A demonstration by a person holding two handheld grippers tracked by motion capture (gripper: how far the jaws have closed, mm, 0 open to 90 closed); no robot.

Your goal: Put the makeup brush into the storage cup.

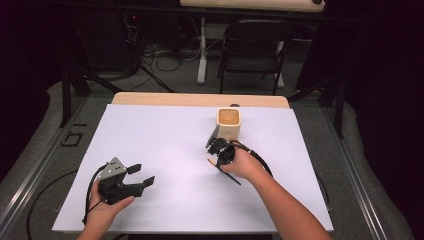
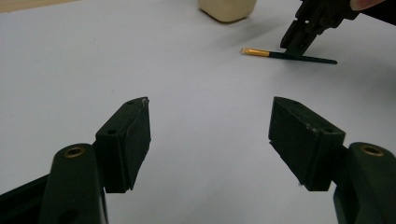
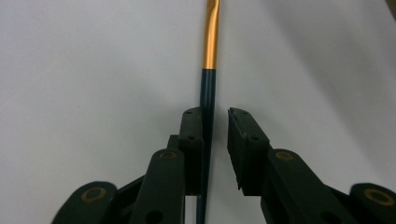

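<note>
Near the cup (image 1: pixel 229 123), the right gripper (image 3: pixel 215 119) straddles the brush (image 3: pixel 208 88) with jaws narrowly apart, probably for picking; the left gripper (image 2: pixel 210 130) waits spread wide.

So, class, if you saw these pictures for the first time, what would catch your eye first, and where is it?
Probably the slim dark brush with its gold ferrule, lying on the white sheet at right of centre, with the right gripper set around its handle, jaws not closed. Next, the cream square cup standing just beyond it. Then the left gripper, open over bare sheet at the near left.
</note>
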